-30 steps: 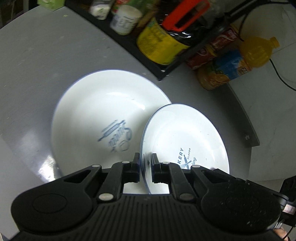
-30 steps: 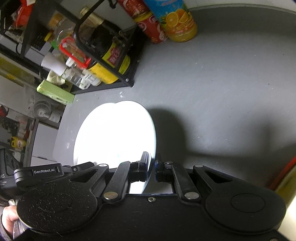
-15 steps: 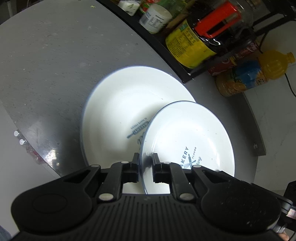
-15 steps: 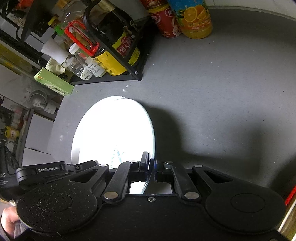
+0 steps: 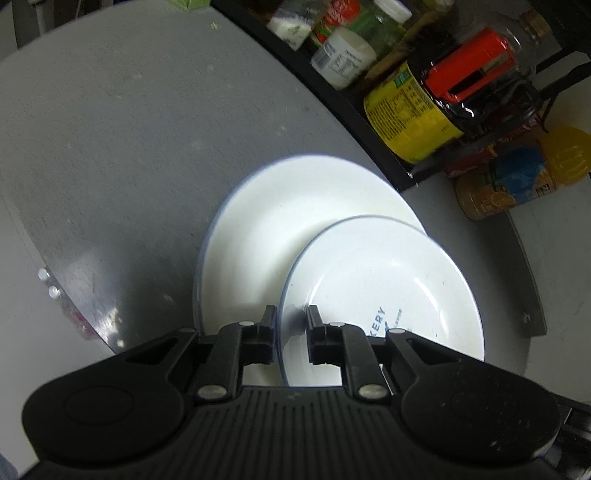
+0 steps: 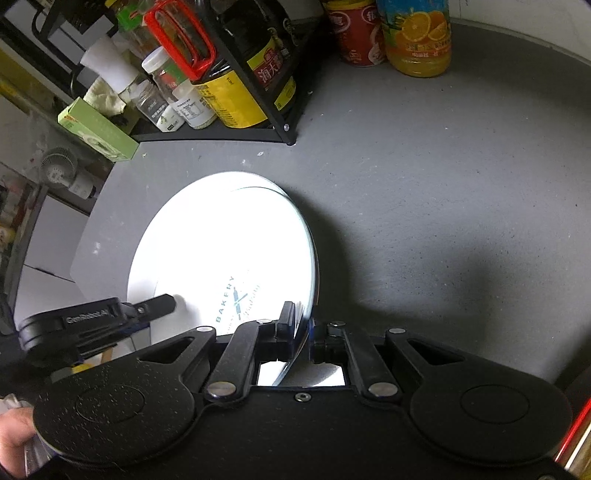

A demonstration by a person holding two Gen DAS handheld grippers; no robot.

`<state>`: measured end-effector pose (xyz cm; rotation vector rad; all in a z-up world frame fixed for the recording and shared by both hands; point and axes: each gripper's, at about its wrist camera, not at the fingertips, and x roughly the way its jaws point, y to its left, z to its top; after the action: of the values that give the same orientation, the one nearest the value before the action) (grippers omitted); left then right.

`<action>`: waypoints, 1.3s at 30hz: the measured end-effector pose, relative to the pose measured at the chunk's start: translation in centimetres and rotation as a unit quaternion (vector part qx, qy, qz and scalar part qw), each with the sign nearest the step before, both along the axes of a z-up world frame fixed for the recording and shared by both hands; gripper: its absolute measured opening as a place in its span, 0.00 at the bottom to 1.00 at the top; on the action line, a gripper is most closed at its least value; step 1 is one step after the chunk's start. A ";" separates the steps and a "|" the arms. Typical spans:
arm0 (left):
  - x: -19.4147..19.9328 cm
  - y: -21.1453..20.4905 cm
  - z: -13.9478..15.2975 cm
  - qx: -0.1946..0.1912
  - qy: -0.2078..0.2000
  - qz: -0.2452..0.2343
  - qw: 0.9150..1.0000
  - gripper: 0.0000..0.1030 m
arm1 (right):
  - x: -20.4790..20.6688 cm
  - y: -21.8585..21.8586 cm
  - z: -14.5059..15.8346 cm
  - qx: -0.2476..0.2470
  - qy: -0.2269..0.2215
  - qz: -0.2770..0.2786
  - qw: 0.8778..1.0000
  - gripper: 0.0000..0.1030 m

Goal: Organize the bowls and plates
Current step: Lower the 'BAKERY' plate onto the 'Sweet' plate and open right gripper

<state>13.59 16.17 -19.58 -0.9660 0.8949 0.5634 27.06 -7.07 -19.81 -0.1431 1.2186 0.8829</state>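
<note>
A small white plate (image 5: 384,295) with a blue rim and a BAKERY print hangs tilted over a larger white plate (image 5: 280,221) that lies on the grey table (image 5: 110,147). My left gripper (image 5: 291,325) straddles the small plate's near rim. Its jaws are opening, and a gap shows between the right pad and the rim. In the right wrist view my right gripper (image 6: 301,328) is shut on the opposite rim of the small plate (image 6: 229,251). The left gripper (image 6: 159,306) reaches in from the left there. The larger plate (image 6: 221,179) peeks out behind.
A black rack (image 6: 221,136) with sauce bottles and jars stands at the back of the table. A red can (image 6: 356,33) and an orange juice bottle (image 6: 421,40) stand beside it. A green box (image 6: 98,129) lies at the rack's left end. The table edge (image 5: 66,321) runs close on the left.
Both grippers carried the small plate further over the larger plate, whose print it now covers. The gap between the left gripper's pads has widened.
</note>
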 end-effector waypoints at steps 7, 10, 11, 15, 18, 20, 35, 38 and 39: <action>-1.7 0.0 1.4 0.032 -0.023 0.013 0.999 0.13 | 0.3 0.6 -0.3 -0.012 0.007 -0.001 1.000 0.08; -2.9 0.1 2.9 0.047 -0.035 0.018 0.998 0.14 | 0.2 1.0 -0.7 -0.019 0.004 0.000 1.000 0.10; -3.1 0.2 3.3 0.051 -0.040 0.020 0.998 0.17 | 0.2 1.1 -0.8 -0.019 0.007 -0.001 1.000 0.10; -3.6 0.6 3.5 0.073 -0.020 0.041 0.996 0.52 | 0.1 1.7 -1.0 -0.030 0.001 0.003 1.000 0.14; -3.4 0.7 2.8 0.058 -0.034 0.042 0.997 0.53 | 0.1 2.3 -1.1 -0.039 -0.002 -0.004 0.999 0.18; -3.0 0.4 2.4 0.058 -0.030 0.044 0.997 0.53 | -0.1 2.5 -1.2 -0.043 -0.009 -0.006 0.999 0.20; -2.6 -0.1 0.1 0.070 -0.009 0.060 0.996 0.36 | 0.1 2.4 -2.1 -0.021 0.006 -0.040 0.999 0.28; -1.9 -0.4 0.5 0.094 0.010 0.041 0.995 0.35 | -0.2 1.7 -1.3 -0.008 0.010 -0.046 0.999 0.32; -1.7 -0.4 0.6 0.101 0.018 0.036 0.994 0.35 | -0.4 1.3 -0.9 0.003 0.012 -0.047 0.999 0.36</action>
<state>11.91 15.77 -18.95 -0.8089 0.8203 0.7198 26.69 -5.73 -20.74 -0.0696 1.2350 0.8076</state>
